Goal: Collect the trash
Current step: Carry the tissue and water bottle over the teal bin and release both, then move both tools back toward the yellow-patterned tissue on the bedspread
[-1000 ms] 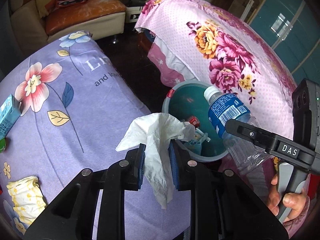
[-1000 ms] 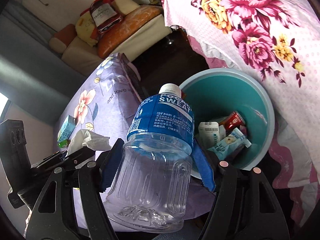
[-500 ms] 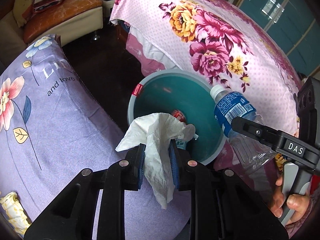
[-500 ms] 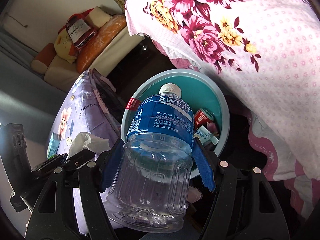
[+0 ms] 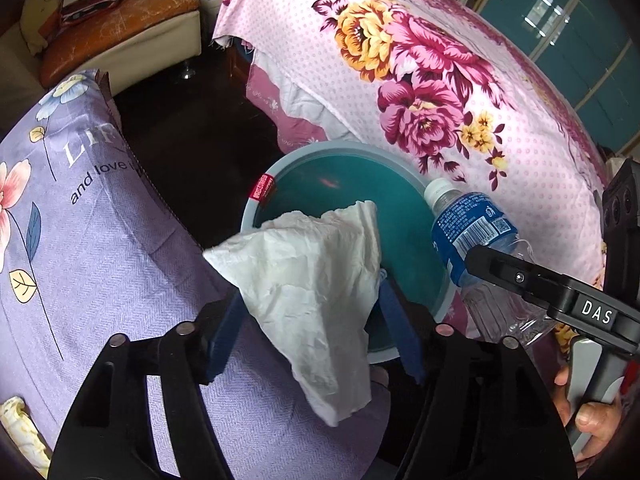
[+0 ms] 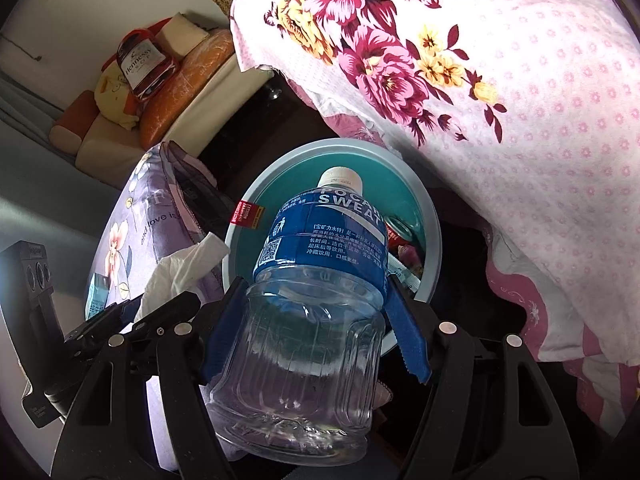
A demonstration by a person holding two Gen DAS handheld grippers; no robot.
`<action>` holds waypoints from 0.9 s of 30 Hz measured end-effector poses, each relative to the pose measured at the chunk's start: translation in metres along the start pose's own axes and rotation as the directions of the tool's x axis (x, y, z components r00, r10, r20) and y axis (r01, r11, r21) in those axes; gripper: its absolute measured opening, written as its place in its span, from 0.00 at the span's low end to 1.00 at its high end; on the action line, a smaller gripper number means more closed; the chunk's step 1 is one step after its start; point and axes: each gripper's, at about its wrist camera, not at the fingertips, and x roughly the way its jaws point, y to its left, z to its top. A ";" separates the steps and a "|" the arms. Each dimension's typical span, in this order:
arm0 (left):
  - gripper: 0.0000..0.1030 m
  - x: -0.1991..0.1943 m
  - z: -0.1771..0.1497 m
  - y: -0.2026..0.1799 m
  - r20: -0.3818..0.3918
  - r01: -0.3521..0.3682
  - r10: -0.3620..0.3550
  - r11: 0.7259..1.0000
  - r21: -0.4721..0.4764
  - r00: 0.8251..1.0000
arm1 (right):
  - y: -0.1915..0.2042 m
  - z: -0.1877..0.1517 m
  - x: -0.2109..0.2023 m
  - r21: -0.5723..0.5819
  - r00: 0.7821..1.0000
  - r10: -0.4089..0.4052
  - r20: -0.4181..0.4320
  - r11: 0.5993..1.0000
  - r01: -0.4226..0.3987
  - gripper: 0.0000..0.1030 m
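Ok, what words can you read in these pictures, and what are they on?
"POCARI SWEAT": bottle, first word cut off; its small print is too small.
"Hennessy": bottle-shaped cushion.
"and love": purple cloth.
"DAS": right gripper.
Bin's red tag: blurred.

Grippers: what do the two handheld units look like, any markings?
Both are black plastic, with slotted finger arms, silver screw heads and blue pads. The left gripper matches the right gripper. Seen side-on, the right one bears white "DAS" lettering, a grey handle and a black camera block. No sleeves or cables show.
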 end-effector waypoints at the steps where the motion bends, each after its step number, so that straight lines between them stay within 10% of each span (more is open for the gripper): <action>1: 0.80 -0.001 0.000 0.002 0.004 -0.003 0.003 1.000 -0.008 1.000 | 0.001 0.000 0.001 -0.002 1.000 -0.002 -0.002 1.000 0.002 0.64; 27: 0.89 -0.017 -0.046 0.087 -0.024 0.004 -0.009 0.983 -0.185 1.000 | 0.038 -0.006 0.048 -0.033 0.992 -0.053 -0.111 0.998 0.050 0.67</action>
